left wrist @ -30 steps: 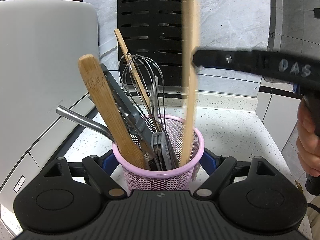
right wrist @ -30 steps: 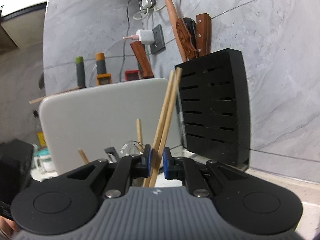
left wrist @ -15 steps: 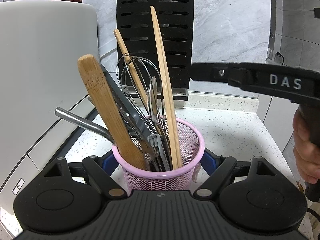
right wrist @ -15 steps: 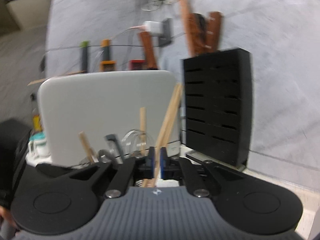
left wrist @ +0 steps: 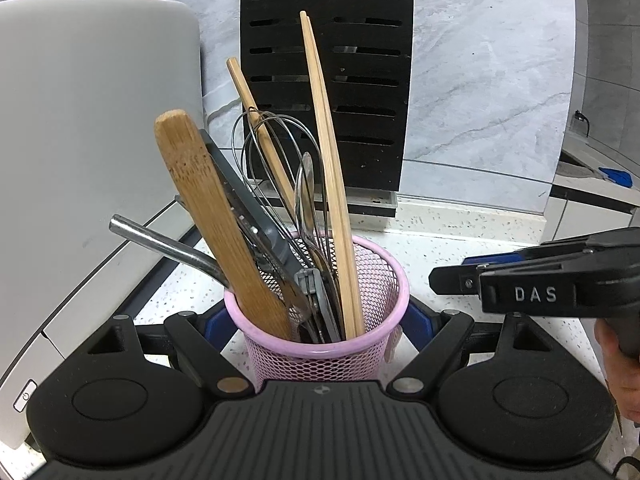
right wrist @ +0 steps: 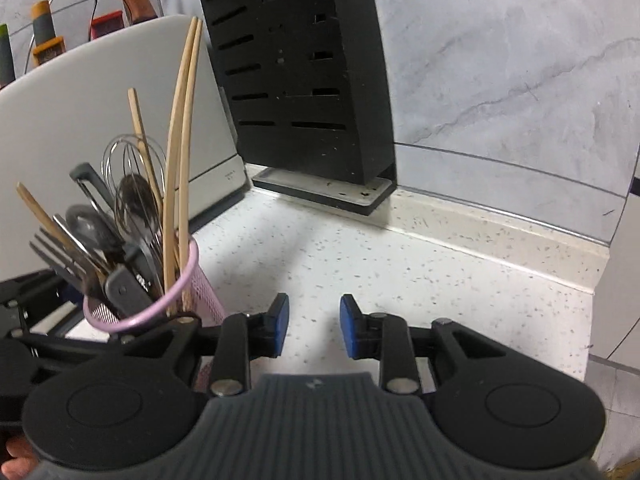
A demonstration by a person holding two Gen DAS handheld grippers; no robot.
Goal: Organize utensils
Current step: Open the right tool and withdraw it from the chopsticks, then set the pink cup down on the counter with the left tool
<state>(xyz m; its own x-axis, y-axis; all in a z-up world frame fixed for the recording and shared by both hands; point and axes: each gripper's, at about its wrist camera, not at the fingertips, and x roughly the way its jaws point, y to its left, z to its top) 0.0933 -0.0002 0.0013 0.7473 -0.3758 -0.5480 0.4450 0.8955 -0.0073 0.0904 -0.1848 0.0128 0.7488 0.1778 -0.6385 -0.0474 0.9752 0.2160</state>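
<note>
Chopsticks stand in the pink mesh holder as the right gripper hangs empty beside it.

The left gripper clasps the holder, its blue pads pressed to both sides; the chopsticks lean inside with a wooden spatula, a whisk and metal cutlery. Only the left wrist view shows the right gripper from outside, right of the holder. The right wrist view alone shows its jaws, which have just been opening, partly spread over bare speckled counter, nothing between them. The black knife block stands behind the holder at the wall.
</note>
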